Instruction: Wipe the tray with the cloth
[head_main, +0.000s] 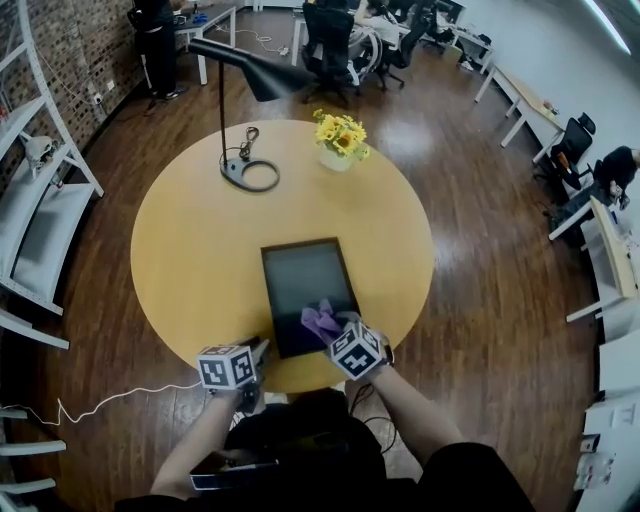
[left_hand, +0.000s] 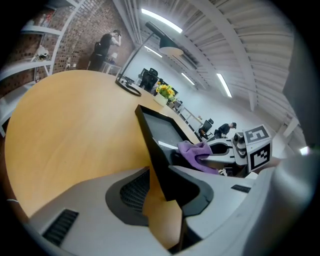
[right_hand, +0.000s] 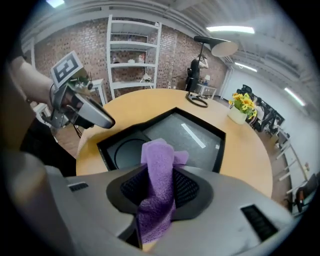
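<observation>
Round wooden table (head_main: 180, 230) carries the black tray (head_main: 300, 275) at its 6 o'clock edge. Your left gripper (left_hand: 161, 187) pinches the tray's rim at 7 o'clock; your right gripper (right_hand: 157, 192) clamps the purple cloth (right_hand: 159, 160) over the tray's 5 o'clock corner.

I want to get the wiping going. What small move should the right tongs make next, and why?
Probably lower the right tongs until the purple cloth presses on the tray, then push it toward the far end. The cloth is clamped over the tray's near end, most of the tray lies beyond, and the left tongs grip its near rim.
</observation>
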